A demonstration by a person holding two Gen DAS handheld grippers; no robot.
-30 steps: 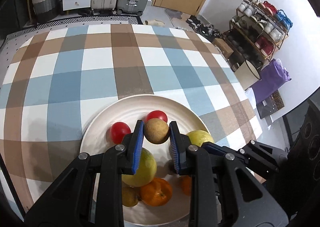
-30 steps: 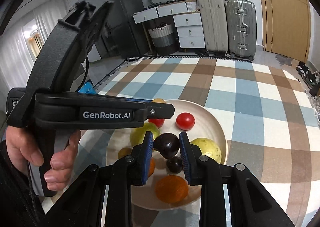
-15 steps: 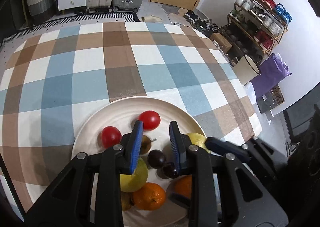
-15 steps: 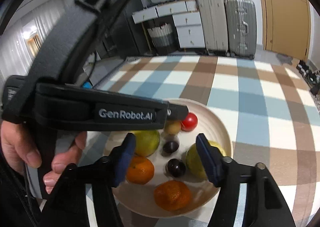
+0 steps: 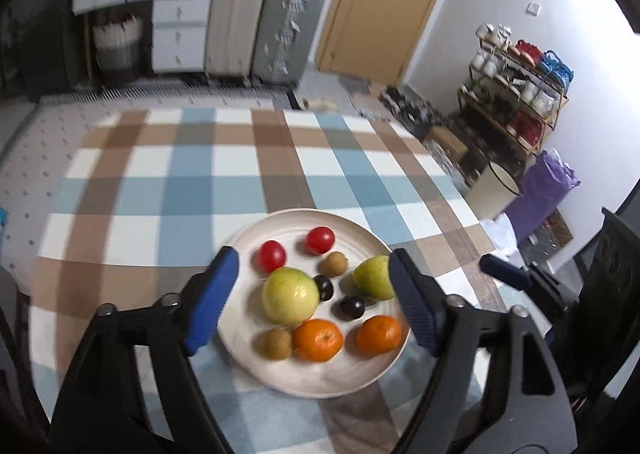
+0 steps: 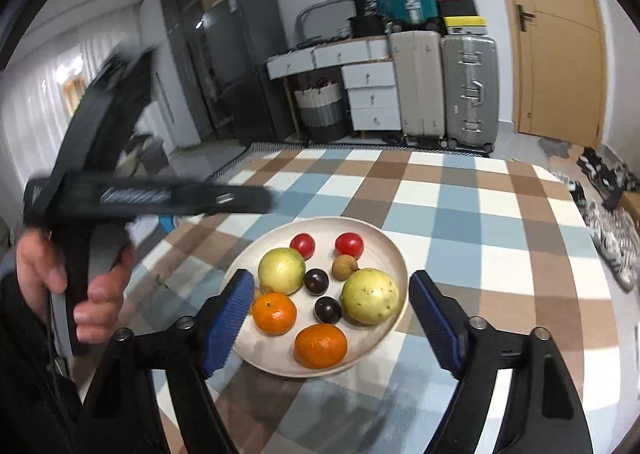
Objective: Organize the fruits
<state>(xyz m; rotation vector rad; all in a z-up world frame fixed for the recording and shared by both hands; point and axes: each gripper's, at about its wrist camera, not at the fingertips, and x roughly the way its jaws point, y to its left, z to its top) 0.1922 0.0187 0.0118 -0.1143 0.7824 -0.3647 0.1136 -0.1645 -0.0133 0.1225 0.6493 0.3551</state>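
- Left wrist view: our left gripper (image 5: pixel 310 298) is spread wide w/ nothing in it, above the plate (image 5: pixel 248 338); fruits all sit on it, e.g. tomato (image 5: pixel 320 240), orange (image 5: pixel 318 339).
- Right wrist view: right gripper (image 6: pixel 332 320) also wide & empty over the plate; dark plum (image 6: pixel 317 281) lies btwn guavas (image 6: pixel 282 270).
- We'd say sorting looks done; lift straight up, avoid nudging fruit.

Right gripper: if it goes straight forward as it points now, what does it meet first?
Probably the dark plum on the plate, centred ahead of the open right gripper; depth is uncertain.
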